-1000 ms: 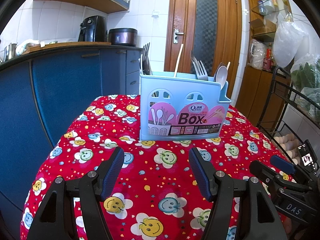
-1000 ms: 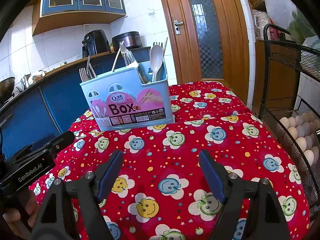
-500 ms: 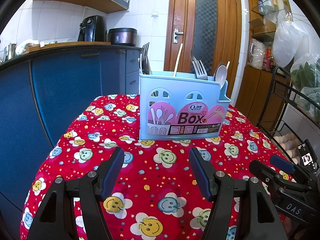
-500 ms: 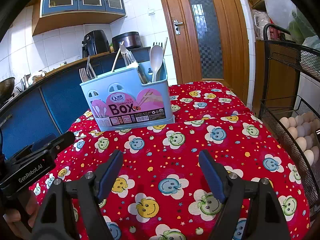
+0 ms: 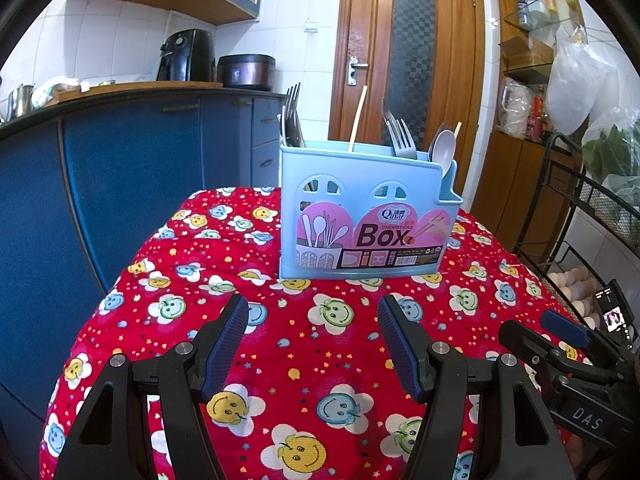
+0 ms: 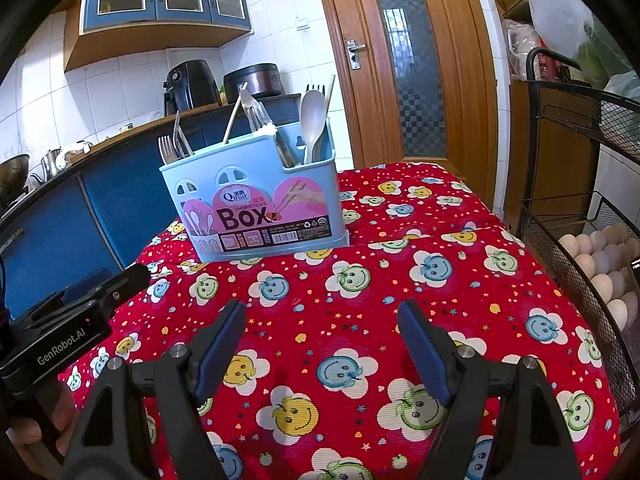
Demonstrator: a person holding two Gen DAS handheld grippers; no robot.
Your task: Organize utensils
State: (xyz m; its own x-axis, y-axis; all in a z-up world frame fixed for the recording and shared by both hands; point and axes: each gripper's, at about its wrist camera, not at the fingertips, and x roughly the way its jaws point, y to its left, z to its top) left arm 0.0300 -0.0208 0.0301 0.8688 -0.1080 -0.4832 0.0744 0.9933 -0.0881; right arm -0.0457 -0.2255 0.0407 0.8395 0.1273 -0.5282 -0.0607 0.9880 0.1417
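A: Where does the light blue utensil box [image 5: 368, 216] stand?
B: Upright at the far middle of the worktop [image 5: 304, 344], on the red cloth printed with smiling flowers. Its pink "Box" label faces the cameras

A: What is in it?
B: Metal forks [image 5: 402, 140] stand in it at the left end and the middle, a pale spoon [image 6: 313, 118] in the lower right compartment, and a wooden chopstick [image 5: 357, 118] leans near the middle

A: And the tools?
B: The left tool [image 5: 310, 344] hangs over the near cloth with its jaws wide and nothing between them. The right tool [image 6: 322, 344] is just as wide and empty, also well short of the box

A: Anything at the sides?
B: A wire basket with eggs [image 6: 600, 264] at the right, blue cabinets [image 5: 120, 184] at the left
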